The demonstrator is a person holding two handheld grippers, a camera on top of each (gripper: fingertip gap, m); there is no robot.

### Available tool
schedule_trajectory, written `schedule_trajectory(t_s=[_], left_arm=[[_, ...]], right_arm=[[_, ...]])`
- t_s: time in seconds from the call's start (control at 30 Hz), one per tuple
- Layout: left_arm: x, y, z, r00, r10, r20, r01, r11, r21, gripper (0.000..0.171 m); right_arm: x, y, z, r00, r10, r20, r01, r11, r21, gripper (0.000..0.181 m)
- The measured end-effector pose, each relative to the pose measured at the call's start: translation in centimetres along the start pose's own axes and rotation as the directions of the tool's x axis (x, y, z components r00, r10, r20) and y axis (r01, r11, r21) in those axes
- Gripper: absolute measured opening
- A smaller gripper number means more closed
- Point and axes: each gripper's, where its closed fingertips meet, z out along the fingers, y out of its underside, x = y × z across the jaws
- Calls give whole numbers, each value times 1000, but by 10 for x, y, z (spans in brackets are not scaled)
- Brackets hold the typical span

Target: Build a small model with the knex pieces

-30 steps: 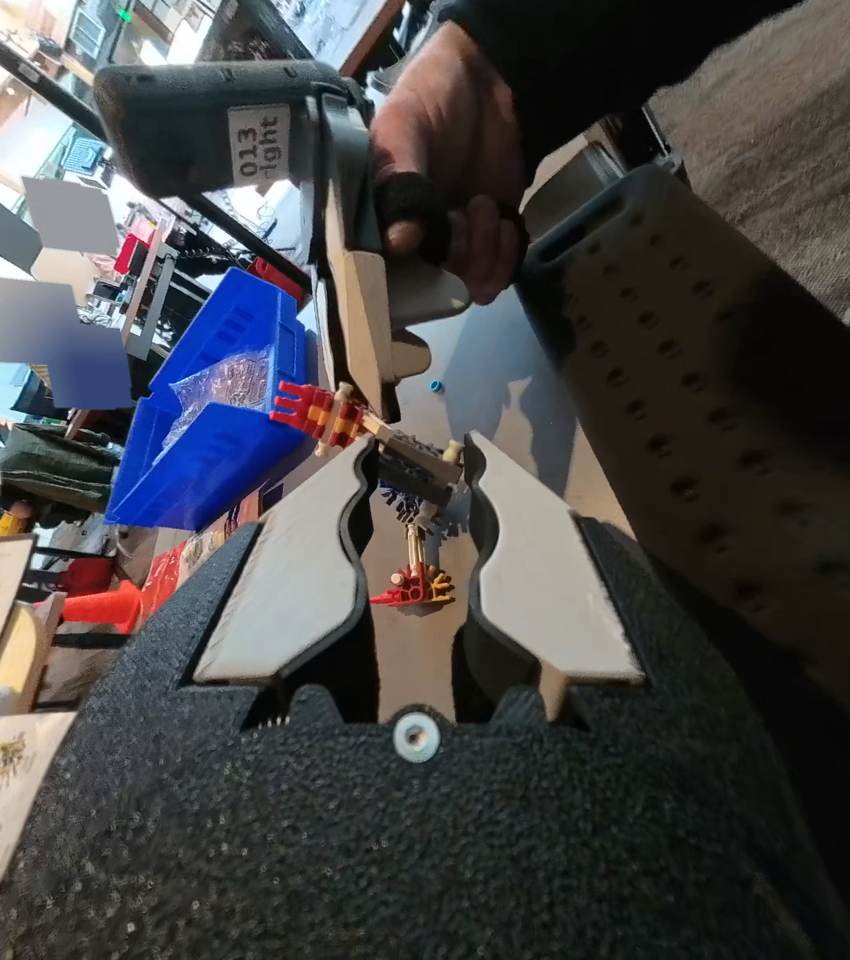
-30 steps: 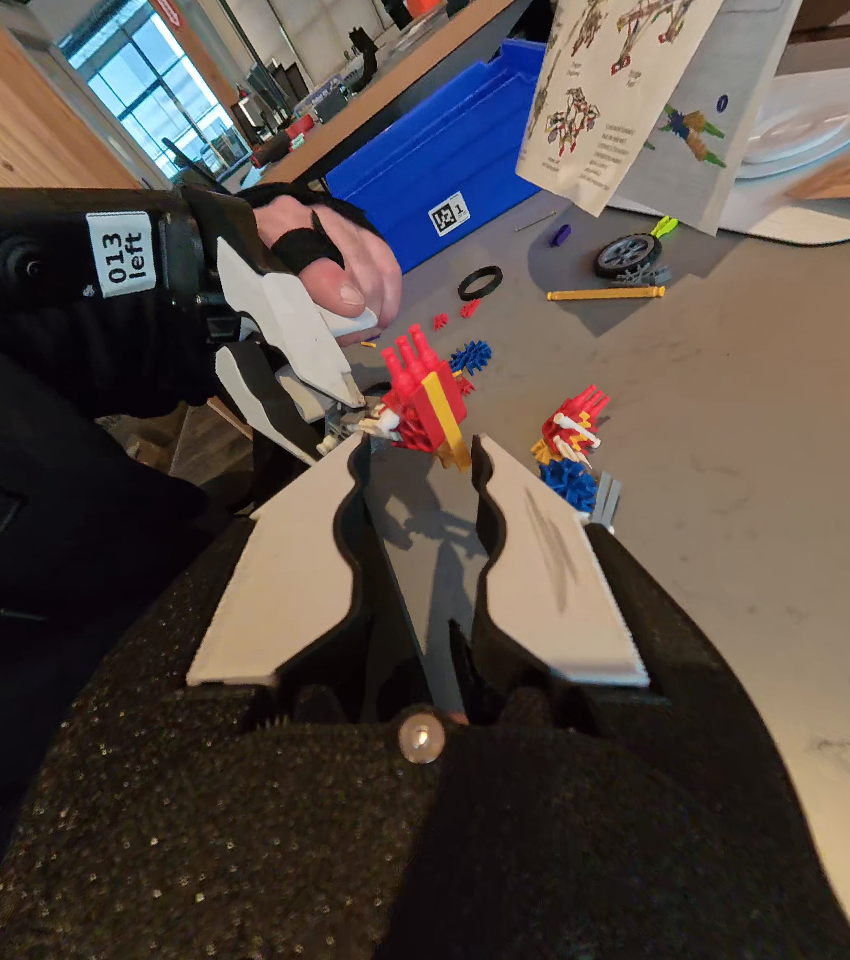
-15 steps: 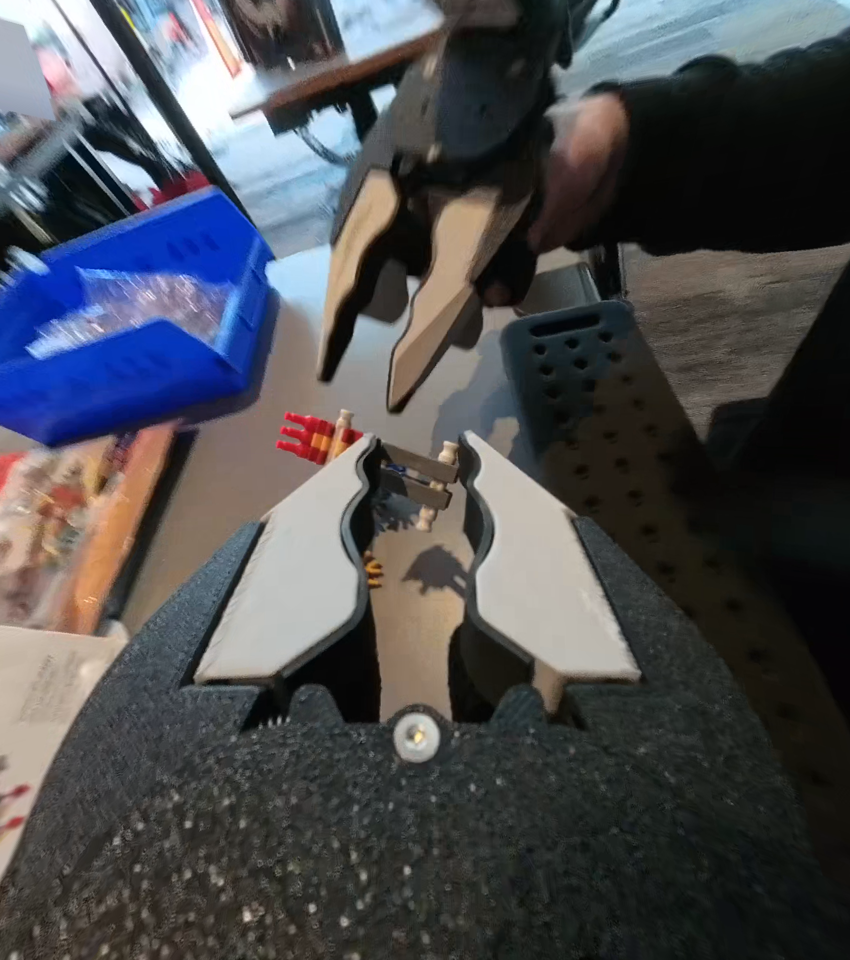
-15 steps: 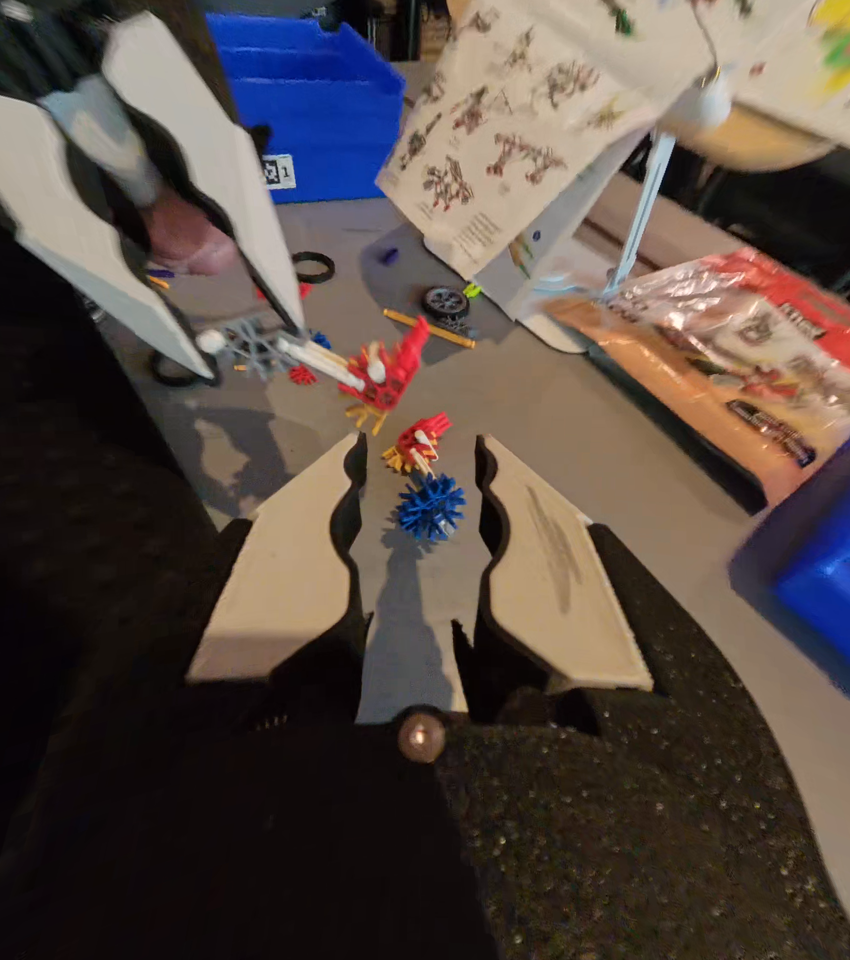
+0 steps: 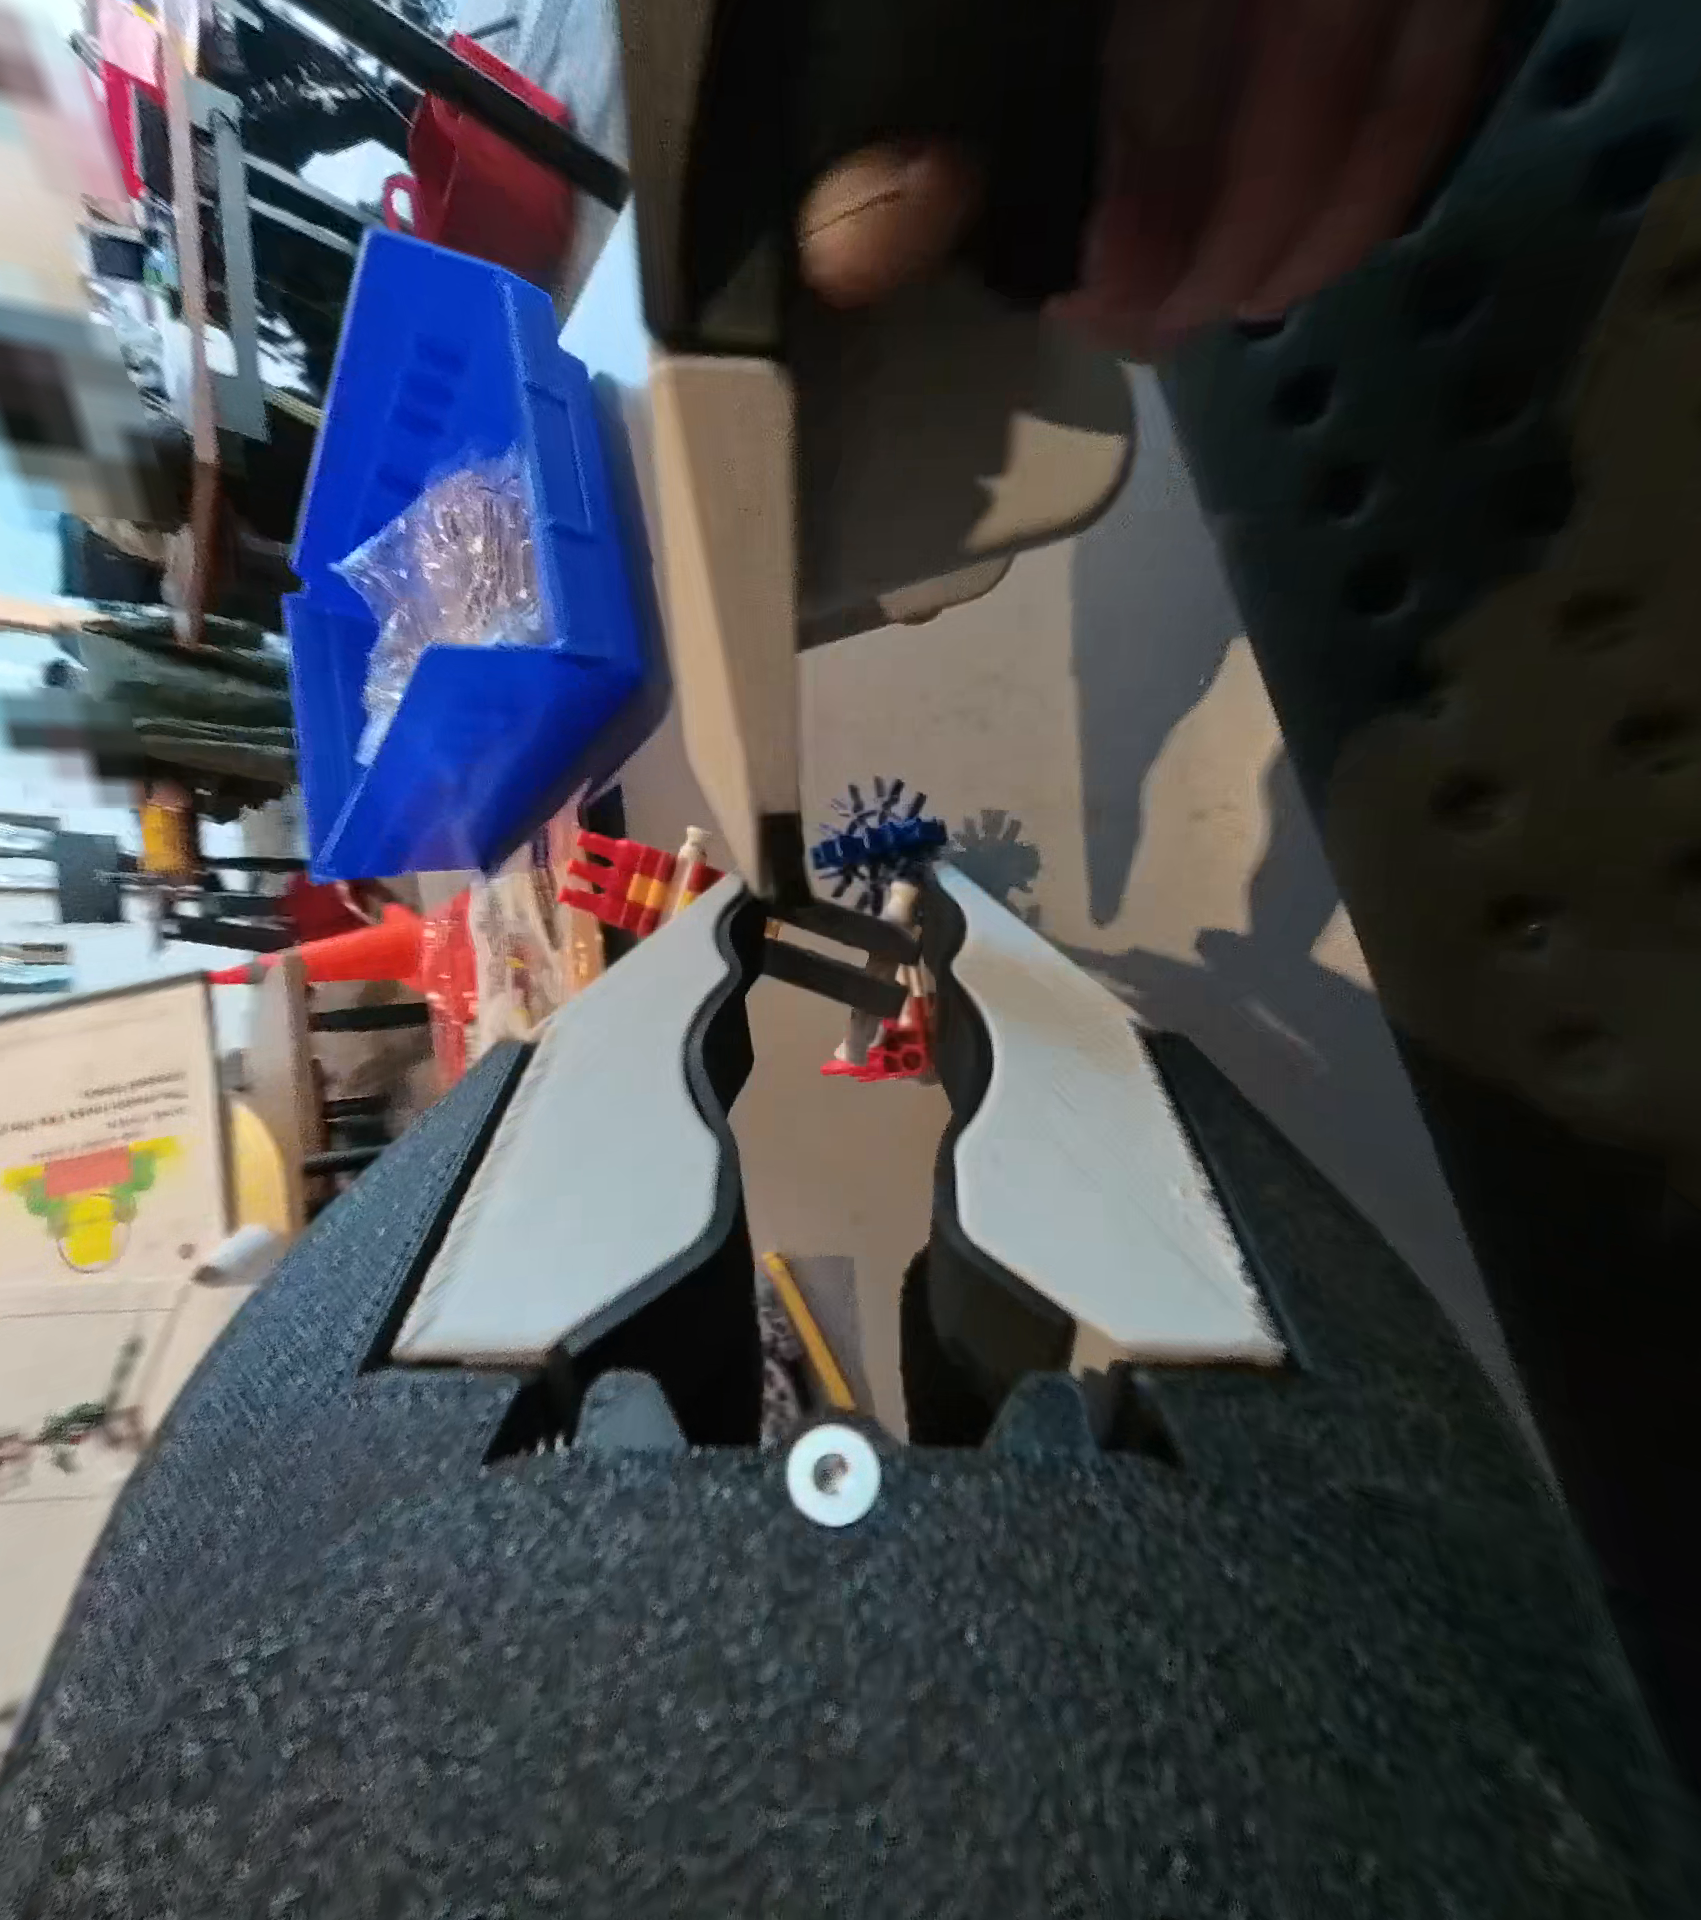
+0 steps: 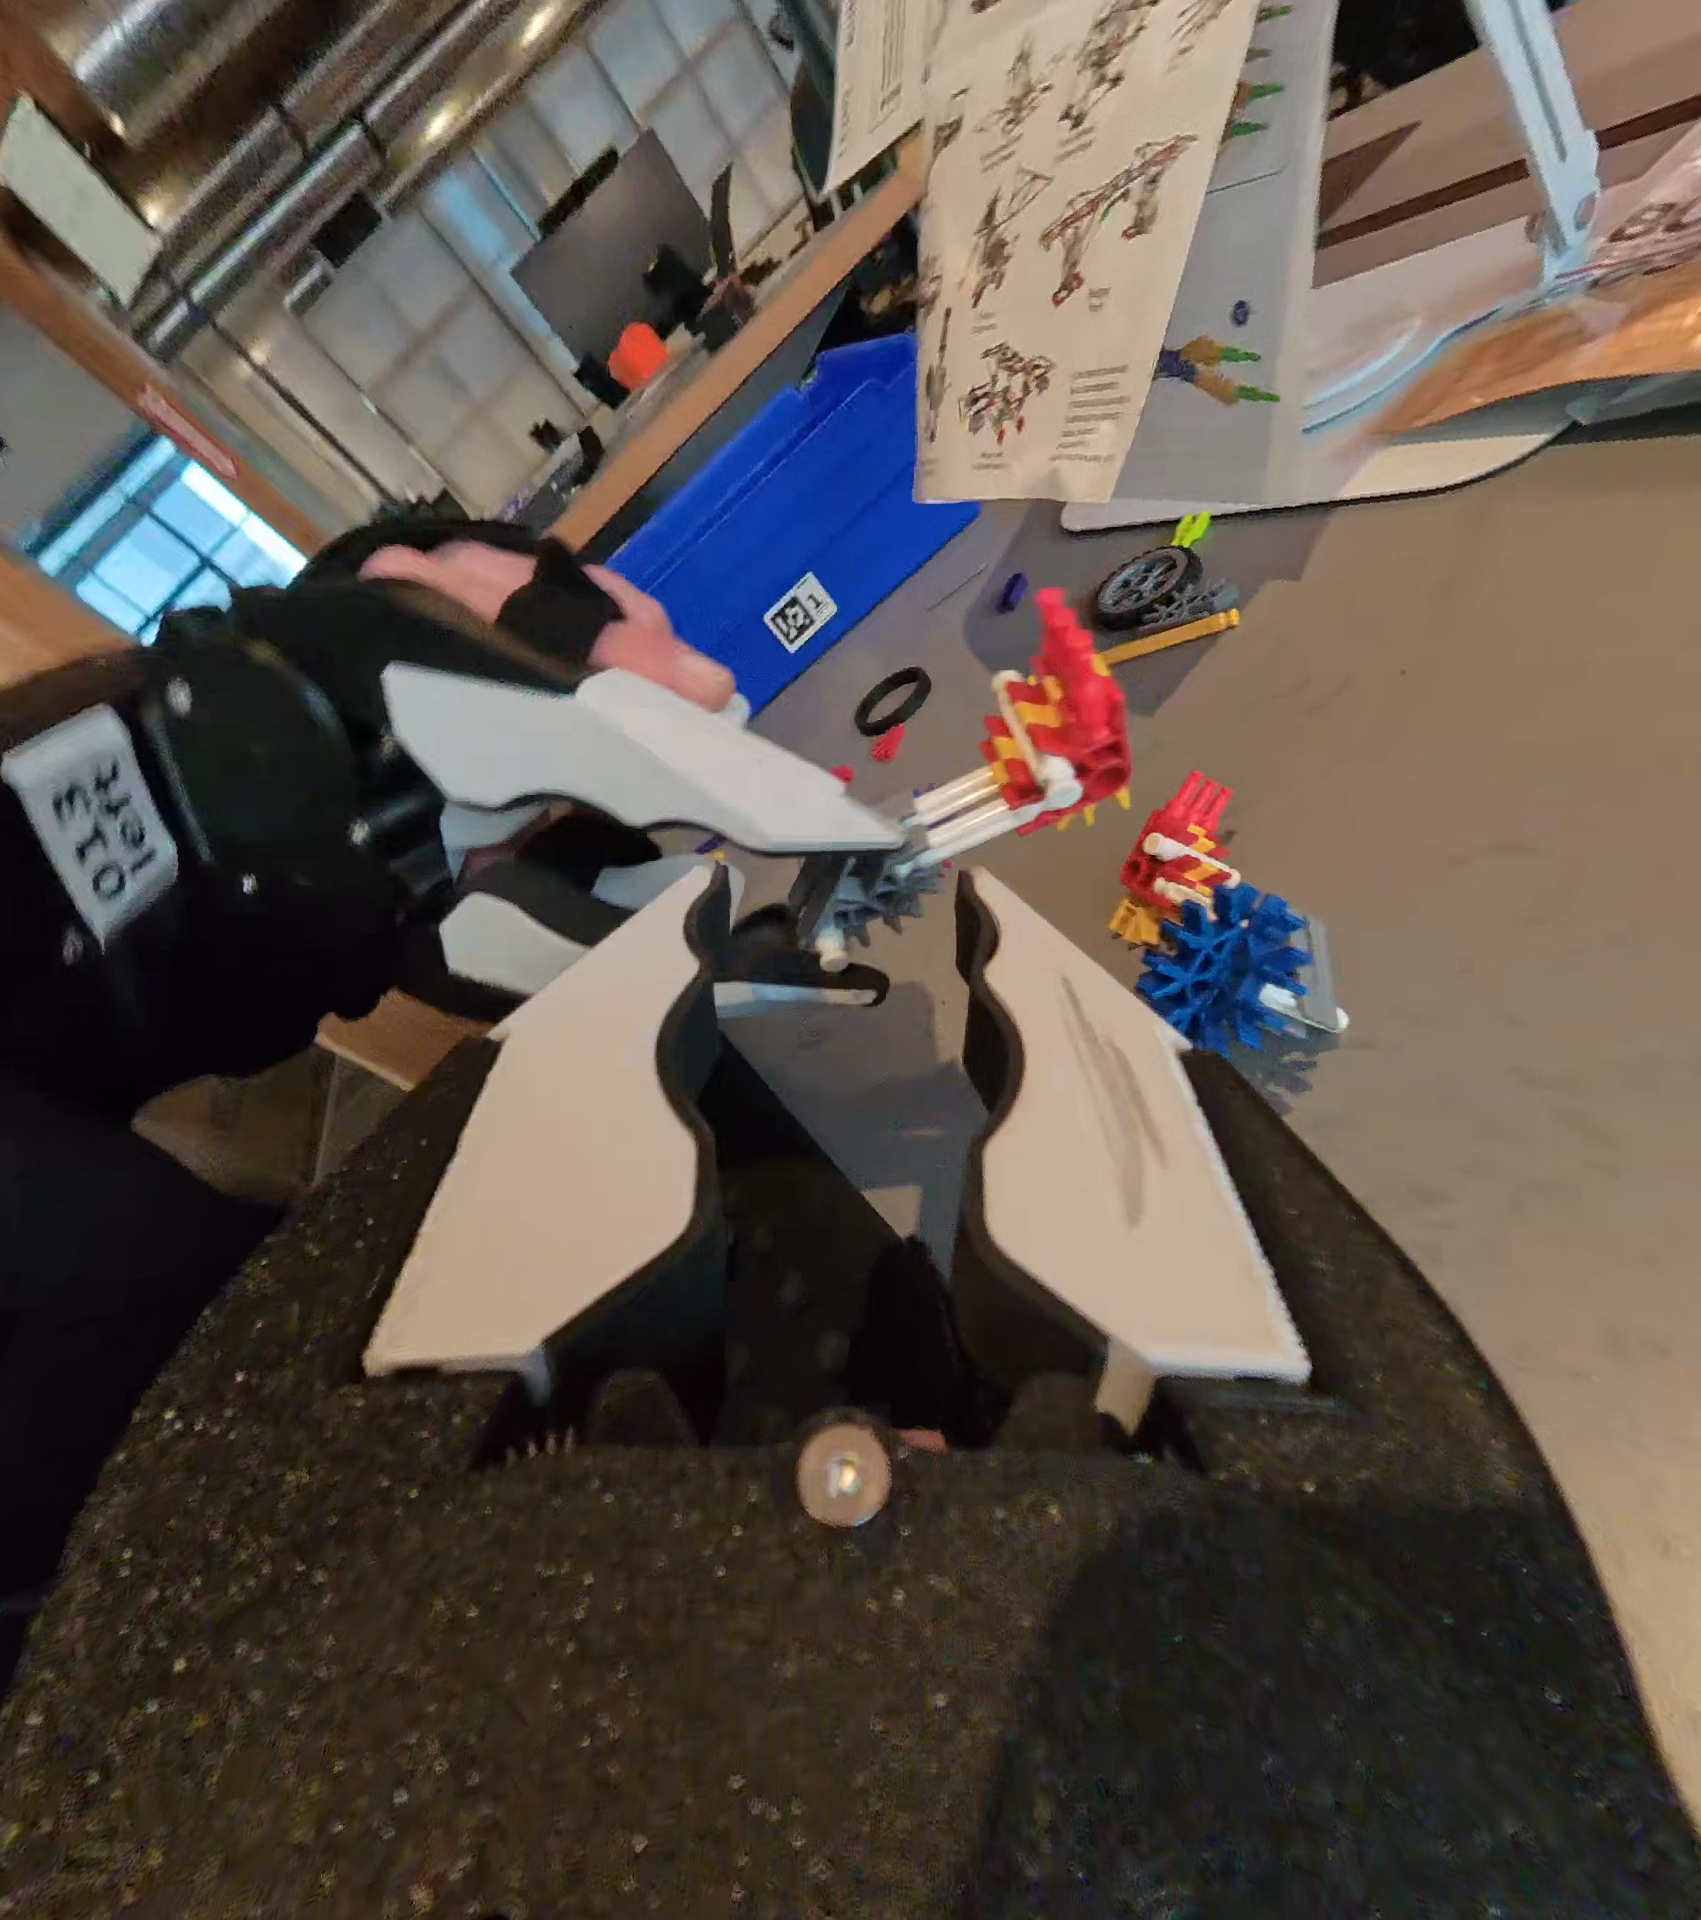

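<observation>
**Fig. Both wrist views, one moment.** The left gripper [image 5: 835, 914] is clenched on the grey cross-bars of a rod-and-connector model [image 6: 1054, 748]. The model is held clear of the table [image 6: 1448, 831], and its red and yellow end points away from the jaws. My right gripper [image 6: 838, 894] stands released, with its jaws apart. The model's grey toothed connector sits just at the mouth of the gap. In the left wrist view one right finger comes down edge-on beside the bars. I cannot tell through the blur whether it touches them.

*Handling, as I judge it:* the bars are thin and the red end overhangs, so the model will tend to pivot in the left jaws. I would keep that grip square across both bars. I would bring the right tips onto the connector's rim rather than its white rods, which look likely to pop out under side load.

*Surroundings:* a second small model [image 6: 1210, 935] with a blue connector lies on the table to the right. A black ring [image 6: 893, 698] and a wheel [image 6: 1147, 587] lie farther back, near a blue bin [image 6: 804, 499].

*Writing:* a white printed label [image 6: 98, 821] is on the left gripper's body. The bin carries a square black-and-white marker tag [image 6: 801, 613]. An illustrated instruction sheet [image 6: 1033, 260] hangs above. I have transcribed none of these.
</observation>
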Motion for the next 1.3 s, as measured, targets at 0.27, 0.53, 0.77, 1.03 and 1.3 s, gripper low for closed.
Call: schedule_trajectory(t_s=[0.27,0.53,0.77,1.03,1.3], left_arm=[[-1,-16,1,986,119,115,-122,992,18,29],[10,-29,-15,985,163,56,-170,973,158,53],[-4,-16,-38,958,287,27,-287,940,186,49],[11,-9,-14,967,255,-16,-250,958,139,27],[-4,17,7,995,-51,-87,54,998,25,27]], right_arm=[[-11,11,14,993,66,95,-66,998,-3,45],[-17,10,9,987,35,158,-33,999,-15,36],[-37,28,1,947,10,321,42,987,-157,36],[-31,28,5,949,21,316,41,981,-189,36],[12,12,-10,987,-141,79,152,977,-147,51]])
